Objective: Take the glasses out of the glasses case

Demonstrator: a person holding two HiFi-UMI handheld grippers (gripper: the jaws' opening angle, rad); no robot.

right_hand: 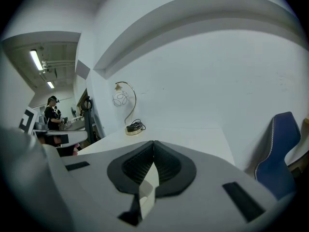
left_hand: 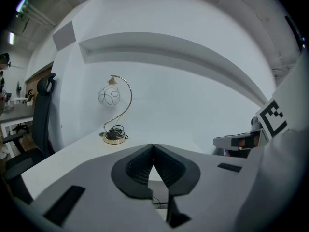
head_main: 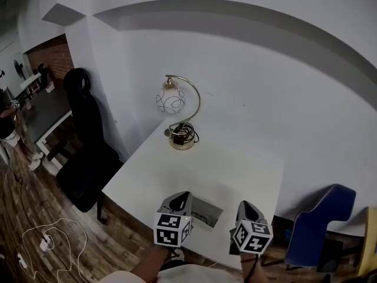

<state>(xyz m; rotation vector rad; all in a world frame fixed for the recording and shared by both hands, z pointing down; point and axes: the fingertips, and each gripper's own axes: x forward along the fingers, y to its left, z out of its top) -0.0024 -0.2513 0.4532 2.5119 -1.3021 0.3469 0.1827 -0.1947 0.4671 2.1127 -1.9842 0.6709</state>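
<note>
No glasses case and no glasses show in any view. My left gripper and right gripper hang side by side over the near edge of a white table, both pointing toward the wall. In the left gripper view the left gripper has its dark ribbed pads meeting at the tips with nothing between them. The right gripper looks the same in its own view: pads touching, nothing held. From the left gripper view, the right gripper appears at the right edge.
A brass lamp with a glass globe stands at the table's far corner, a coiled cord at its base. A rectangular cable opening lies between the grippers. A black office chair stands left, a blue chair right. A person stands far off.
</note>
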